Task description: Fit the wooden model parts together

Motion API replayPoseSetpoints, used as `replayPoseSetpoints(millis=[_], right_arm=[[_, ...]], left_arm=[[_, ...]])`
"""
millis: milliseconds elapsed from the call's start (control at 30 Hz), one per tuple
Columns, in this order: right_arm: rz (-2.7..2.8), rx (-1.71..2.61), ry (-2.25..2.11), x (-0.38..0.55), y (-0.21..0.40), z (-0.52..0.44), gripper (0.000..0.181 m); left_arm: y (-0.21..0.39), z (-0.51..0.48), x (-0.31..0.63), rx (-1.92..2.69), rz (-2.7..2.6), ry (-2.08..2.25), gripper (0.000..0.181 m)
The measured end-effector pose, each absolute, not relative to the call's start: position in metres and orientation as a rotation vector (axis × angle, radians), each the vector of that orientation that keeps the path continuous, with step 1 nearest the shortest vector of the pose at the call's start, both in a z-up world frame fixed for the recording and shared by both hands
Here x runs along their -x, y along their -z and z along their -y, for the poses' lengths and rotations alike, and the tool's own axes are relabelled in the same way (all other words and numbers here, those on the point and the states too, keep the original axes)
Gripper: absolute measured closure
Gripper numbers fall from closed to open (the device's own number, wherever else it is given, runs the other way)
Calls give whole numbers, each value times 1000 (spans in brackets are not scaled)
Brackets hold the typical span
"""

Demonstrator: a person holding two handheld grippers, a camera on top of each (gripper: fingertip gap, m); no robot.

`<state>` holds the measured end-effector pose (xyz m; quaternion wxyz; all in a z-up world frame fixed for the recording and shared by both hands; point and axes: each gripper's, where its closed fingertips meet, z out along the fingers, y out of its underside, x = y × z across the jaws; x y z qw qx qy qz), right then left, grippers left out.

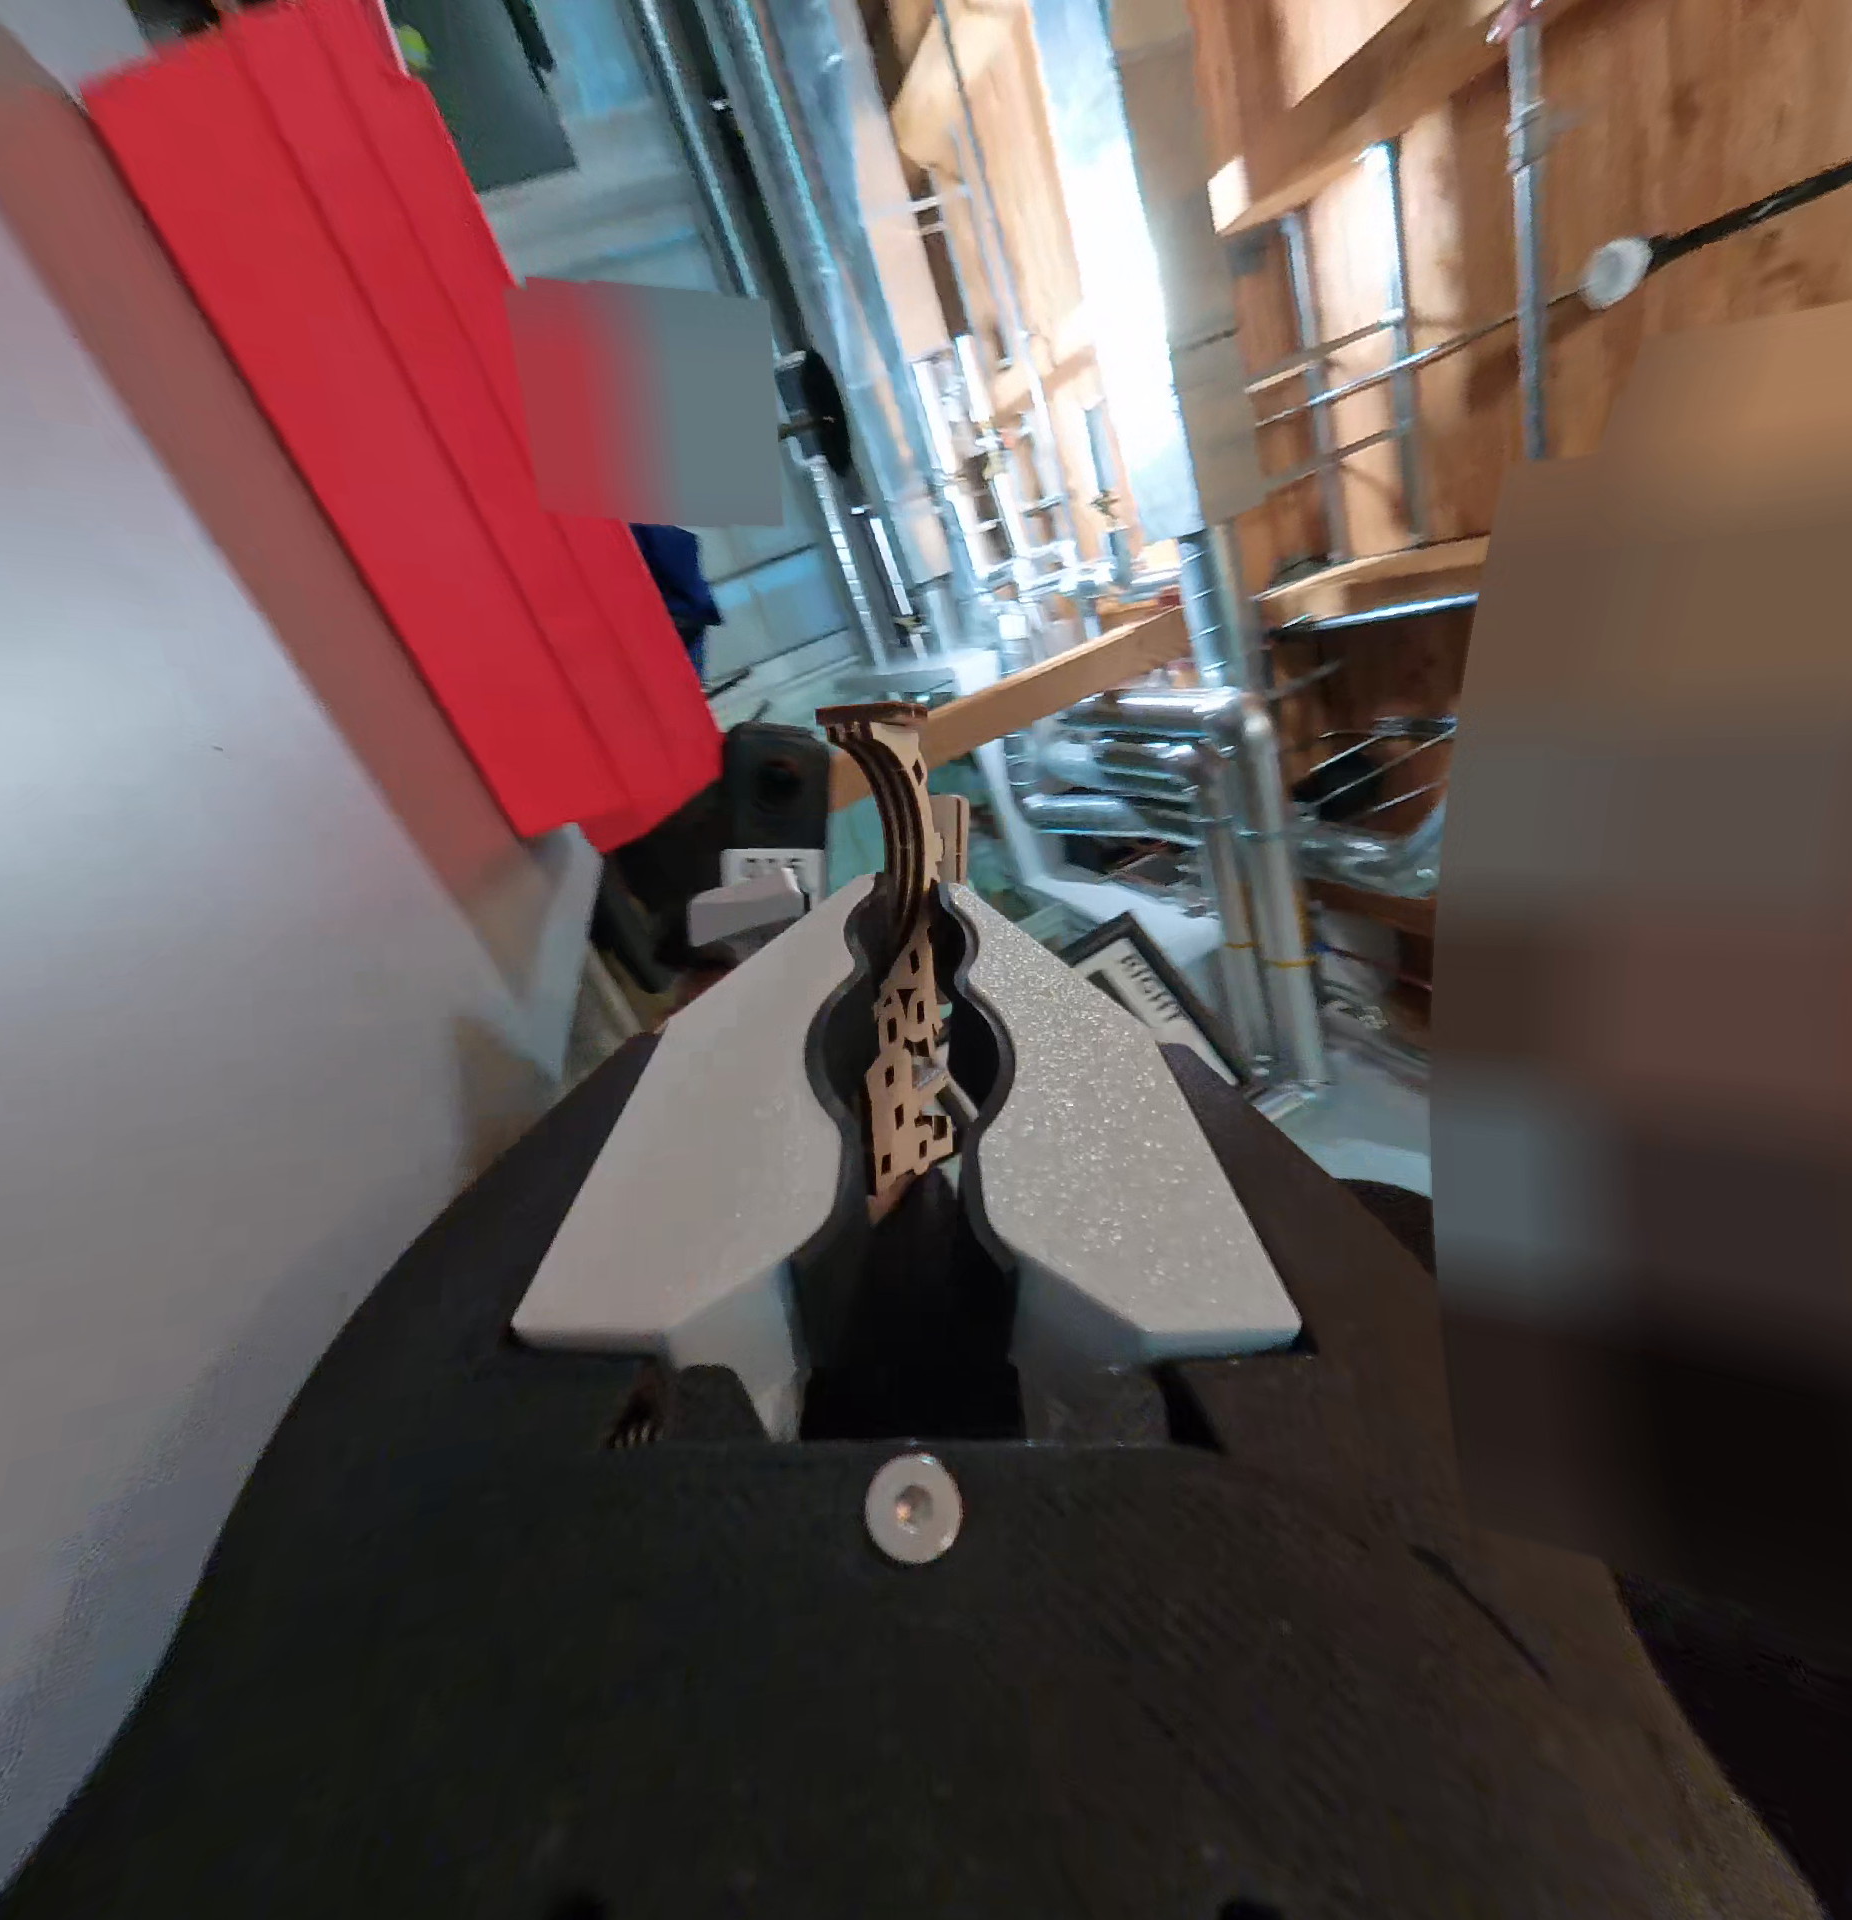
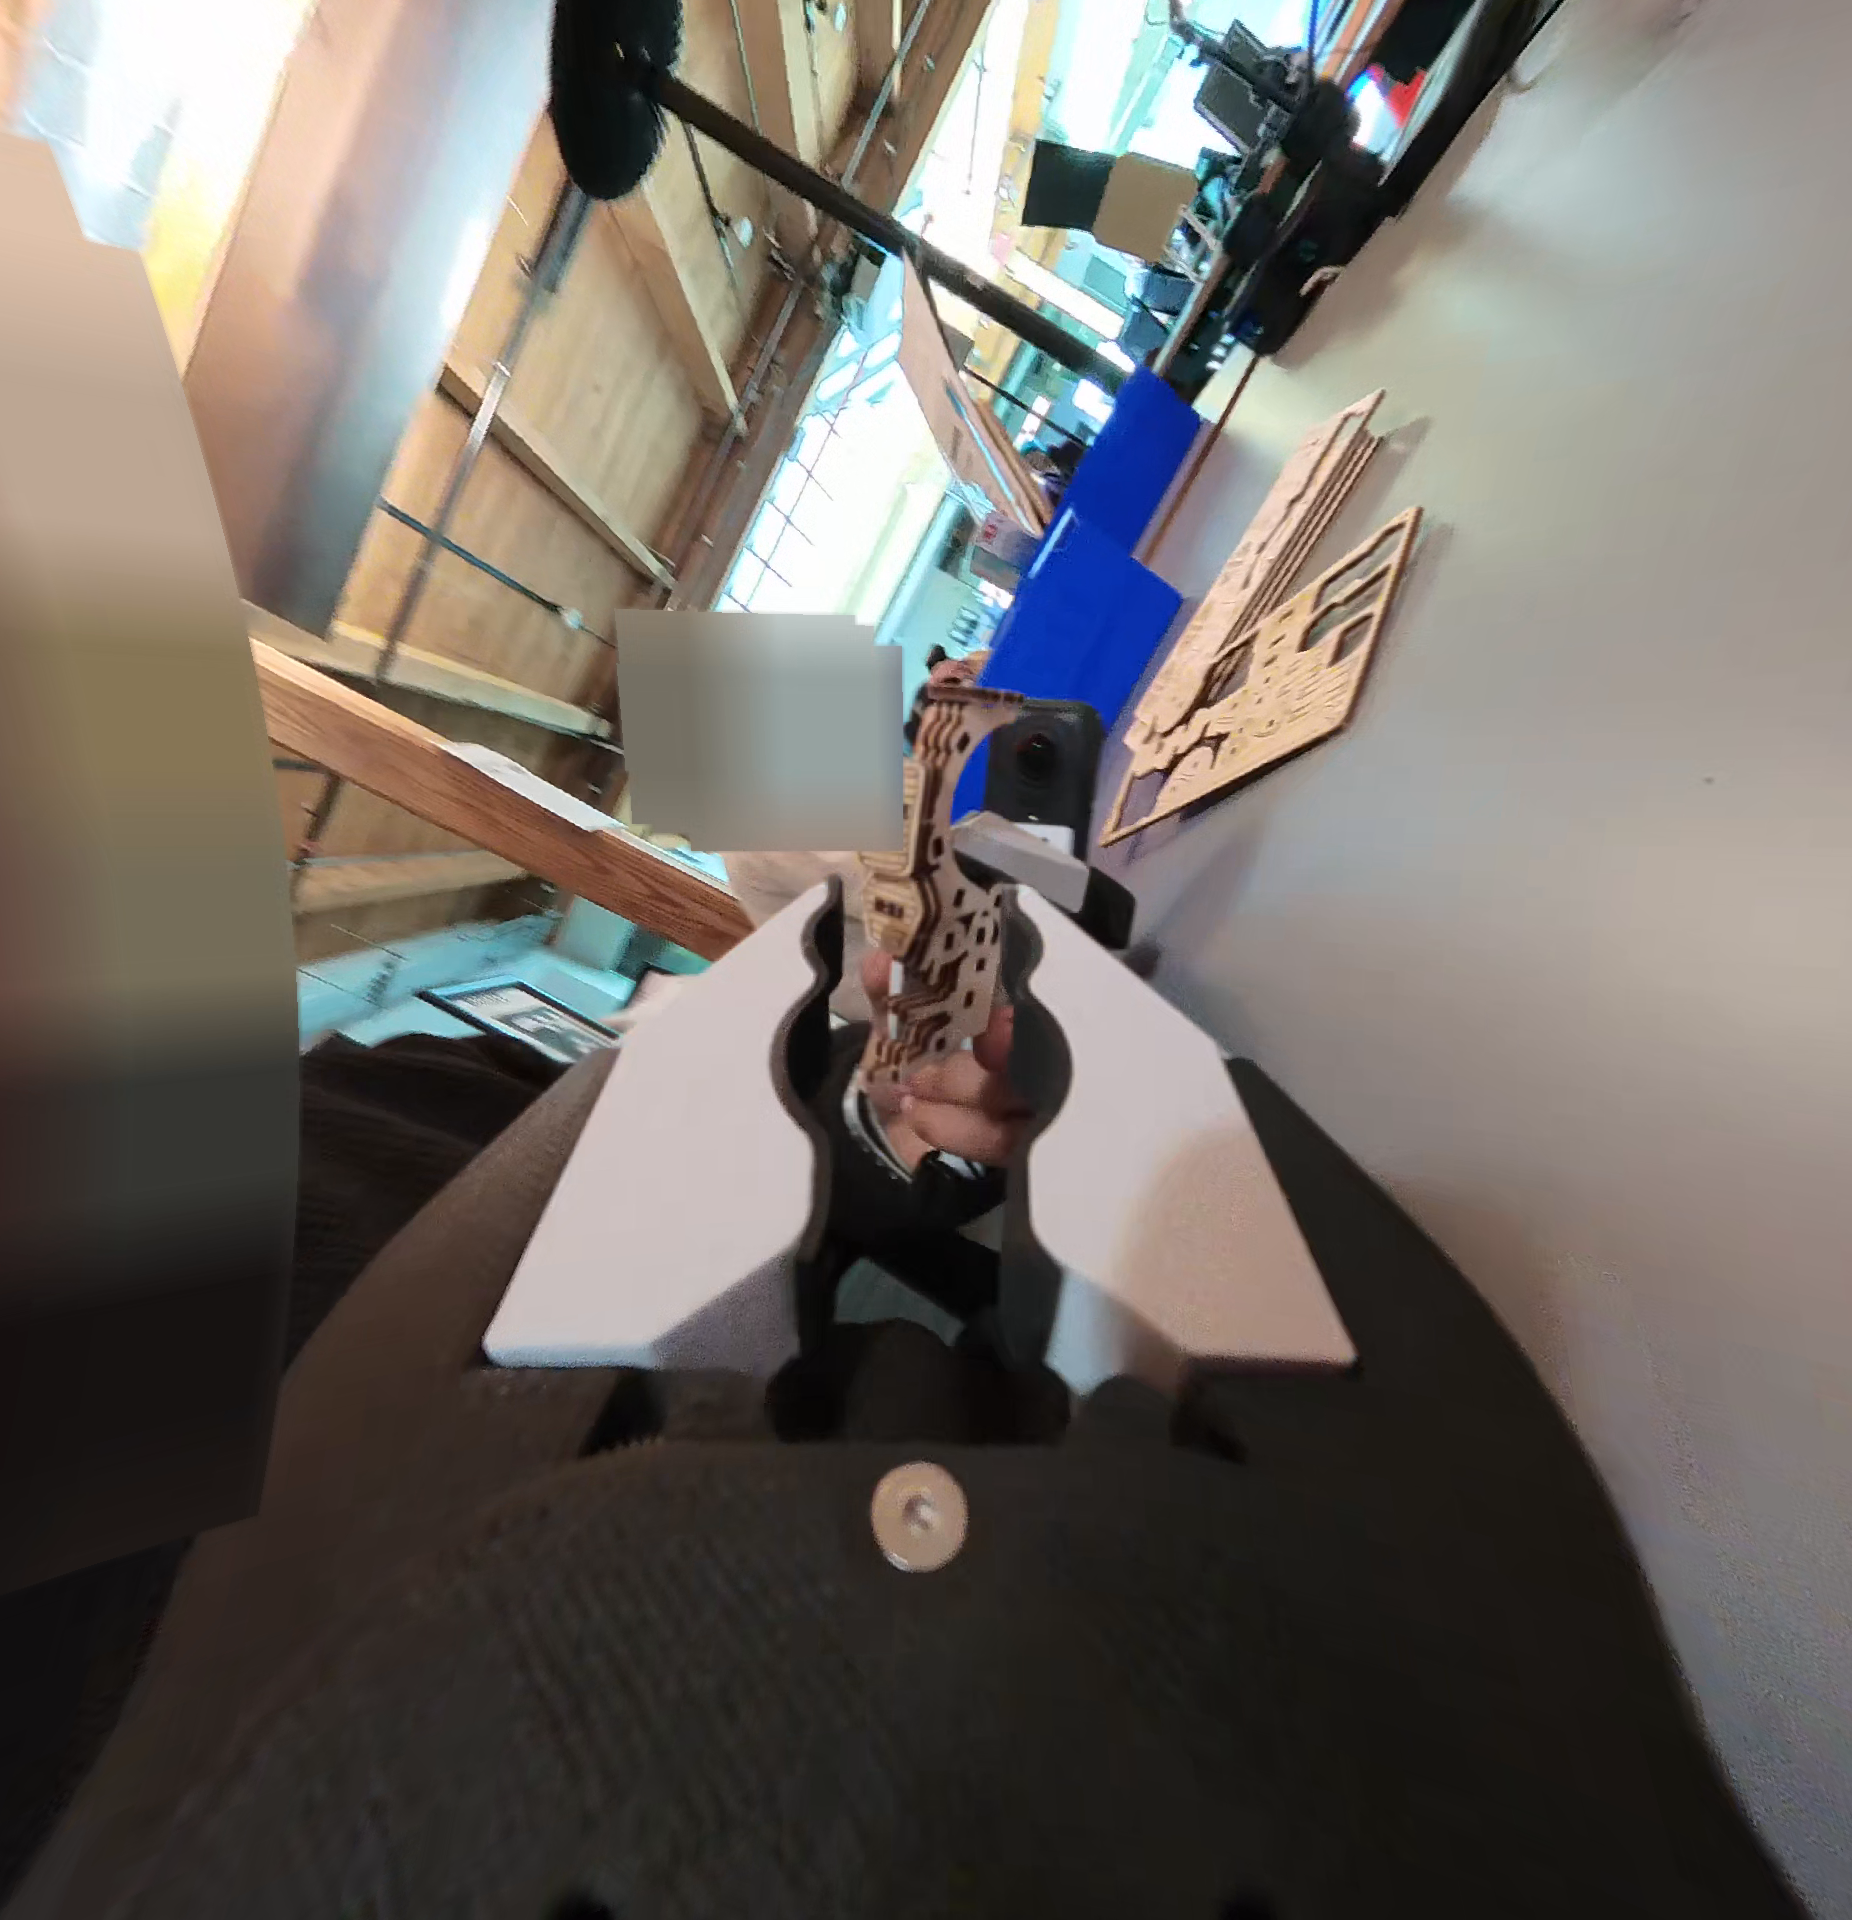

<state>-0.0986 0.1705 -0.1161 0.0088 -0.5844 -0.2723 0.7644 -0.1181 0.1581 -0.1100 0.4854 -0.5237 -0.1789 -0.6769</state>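
My left gripper (image 1: 906, 899) is shut on a thin layered wooden model part (image 1: 906, 1049) with square cut-outs. Its curved top (image 1: 896, 790) sticks out past the fingertips. My right gripper (image 2: 922, 894) is shut on a layered wooden part (image 2: 943, 935) with round holes that also reaches past the tips. The two grippers face each other closely. The right one shows behind the part in the left wrist view (image 1: 761, 831), and the left one shows in the right wrist view (image 2: 1036, 790). I cannot tell whether the two parts touch.
A stack of cut-out wooden sheets (image 2: 1275, 644) lies on the white table (image 2: 1576, 831), with blue panels (image 2: 1088, 592) beyond it. Red panels (image 1: 382, 436) stand by the table (image 1: 174, 831) in the left wrist view. A hand (image 2: 953, 1112) shows between my right fingers. The grippers are tip to tip, or close to it.
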Motion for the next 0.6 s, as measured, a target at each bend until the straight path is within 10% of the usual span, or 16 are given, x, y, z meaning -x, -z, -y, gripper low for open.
replayPoseSetpoints(millis=[600], right_arm=[[1084,1783,-2194,101,120,-154,169]], left_arm=[[118,-157,94,1477,247,1408,176]])
